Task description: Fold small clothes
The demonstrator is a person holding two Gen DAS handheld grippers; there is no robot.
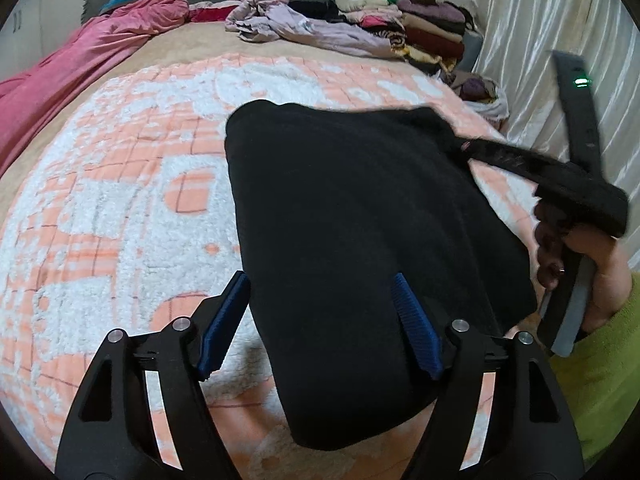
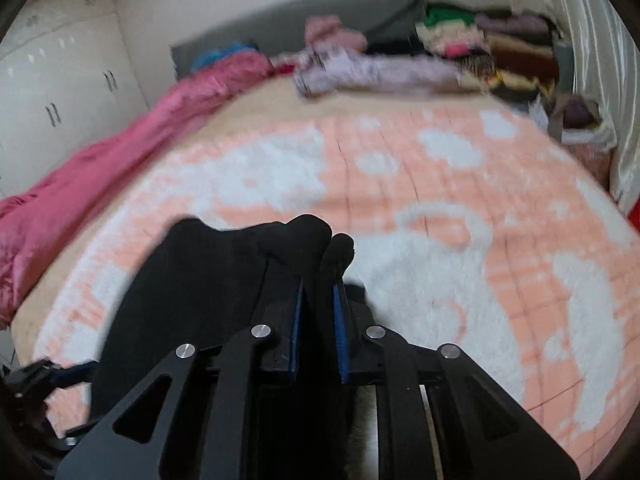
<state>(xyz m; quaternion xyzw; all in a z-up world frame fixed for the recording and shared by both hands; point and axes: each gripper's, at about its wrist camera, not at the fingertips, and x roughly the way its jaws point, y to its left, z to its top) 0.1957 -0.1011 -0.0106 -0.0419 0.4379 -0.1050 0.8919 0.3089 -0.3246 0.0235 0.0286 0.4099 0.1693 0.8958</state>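
Right tool (image 2: pixel 320 276) clamped on black garment (image 1: pixel 360 240) edge; left tool (image 1: pixel 320 312) wide, straddling garment, pads clear.

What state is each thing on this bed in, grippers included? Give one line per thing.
Black garment: spread flat on the blanket, one corner lifted.
Right gripper: shut on the black garment's corner.
Left gripper: open, pads astride the garment's near edge.
Folded clothes: stacked at the far corner.
Lilac garment: crumpled, unfolded.
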